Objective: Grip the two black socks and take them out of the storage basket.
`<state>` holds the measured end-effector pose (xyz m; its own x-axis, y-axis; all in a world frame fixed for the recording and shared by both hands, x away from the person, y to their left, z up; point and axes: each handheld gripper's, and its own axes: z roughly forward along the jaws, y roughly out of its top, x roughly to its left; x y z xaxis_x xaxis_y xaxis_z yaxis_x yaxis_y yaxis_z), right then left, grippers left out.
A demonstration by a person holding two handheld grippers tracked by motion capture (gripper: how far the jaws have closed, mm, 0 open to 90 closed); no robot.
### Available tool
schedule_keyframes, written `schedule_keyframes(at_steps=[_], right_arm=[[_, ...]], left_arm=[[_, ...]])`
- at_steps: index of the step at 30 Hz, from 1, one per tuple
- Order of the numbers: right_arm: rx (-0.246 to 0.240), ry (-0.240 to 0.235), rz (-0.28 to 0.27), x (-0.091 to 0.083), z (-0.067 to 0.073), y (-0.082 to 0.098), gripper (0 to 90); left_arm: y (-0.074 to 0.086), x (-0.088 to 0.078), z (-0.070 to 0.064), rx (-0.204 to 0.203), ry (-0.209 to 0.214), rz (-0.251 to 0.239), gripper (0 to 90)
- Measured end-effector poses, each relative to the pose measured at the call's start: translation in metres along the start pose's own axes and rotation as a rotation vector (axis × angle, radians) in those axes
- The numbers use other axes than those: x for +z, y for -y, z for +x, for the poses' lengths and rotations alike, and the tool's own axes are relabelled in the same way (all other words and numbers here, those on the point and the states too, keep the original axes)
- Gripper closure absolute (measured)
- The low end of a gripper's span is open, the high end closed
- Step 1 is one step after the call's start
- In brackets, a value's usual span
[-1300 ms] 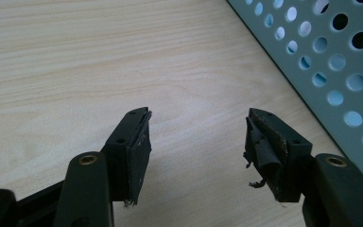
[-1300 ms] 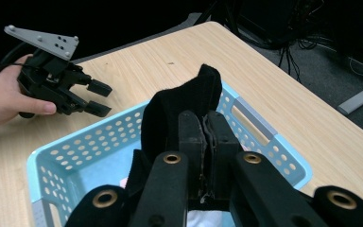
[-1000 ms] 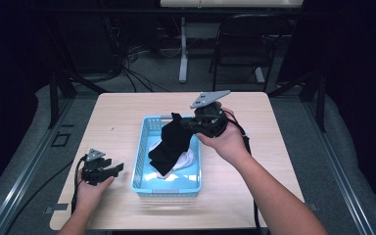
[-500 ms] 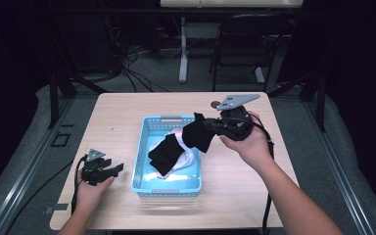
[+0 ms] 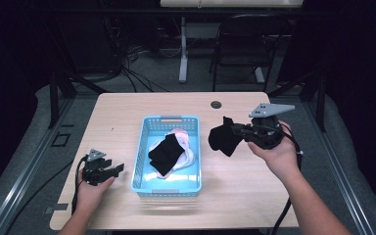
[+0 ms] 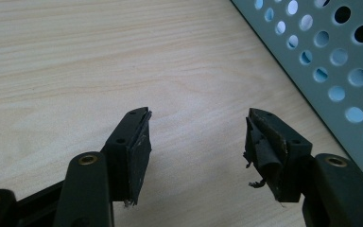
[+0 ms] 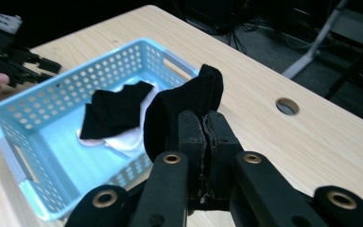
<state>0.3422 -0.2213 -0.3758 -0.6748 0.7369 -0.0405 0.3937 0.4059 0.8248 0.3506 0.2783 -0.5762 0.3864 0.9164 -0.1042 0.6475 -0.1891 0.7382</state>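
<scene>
- My right gripper (image 5: 239, 132) sits right of centre in the high view, jaws pinched tight on a black sock (image 5: 223, 138) that hangs in the air over bare table, just right of the blue basket (image 5: 170, 183).
- In the right gripper view that same black sock (image 7: 189, 106) bulges up from between the two closed jaws at the middle of the frame and hides part of the basket's near wall (image 7: 127, 175).
- My left gripper (image 5: 111, 170) rests low at the lower left of the high view, just left of the basket and apart from it; its jaws stand apart with nothing between them.
- In the left gripper view I see bare wood between the left gripper's (image 6: 196, 146) jaws, and the perforated basket wall (image 6: 331, 71) crosses the upper right corner.
- Inside the basket lies another black garment (image 5: 165, 154) on top of white and pink cloth (image 5: 188, 147).
- The wooden table (image 5: 122, 112) has a round cable hole (image 5: 216, 105) above the held sock, near the far edge.
- Beyond the table, at the top of the high view, a dark chair (image 5: 245, 44) and a tangle of floor cables (image 5: 137, 68) stand well apart from the work.
</scene>
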Motion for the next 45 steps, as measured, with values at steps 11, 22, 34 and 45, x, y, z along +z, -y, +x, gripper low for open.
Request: schedule_keyframes(at_steps=[11, 22, 34, 45], right_arm=[[0.036, 0.028, 0.033, 0.008, -0.003, 0.038, 86.7], [0.085, 0.013, 0.082, 0.030, -0.002, 0.073, 86.7], [0.258, 0.157, 0.137, 0.053, -0.046, 0.131, 86.6], [0.321, 0.213, 0.147, 0.060, -0.060, 0.158, 84.3]], left_arm=[[0.000, 0.000, 0.000, -0.001, -0.001, -0.001, 41.1], [0.000, 0.001, 0.000, -0.003, -0.003, -0.010, 41.1], [0.000, 0.001, 0.000, 0.002, -0.002, -0.004, 41.1], [0.001, 0.003, 0.000, -0.002, -0.005, 0.001, 41.1]])
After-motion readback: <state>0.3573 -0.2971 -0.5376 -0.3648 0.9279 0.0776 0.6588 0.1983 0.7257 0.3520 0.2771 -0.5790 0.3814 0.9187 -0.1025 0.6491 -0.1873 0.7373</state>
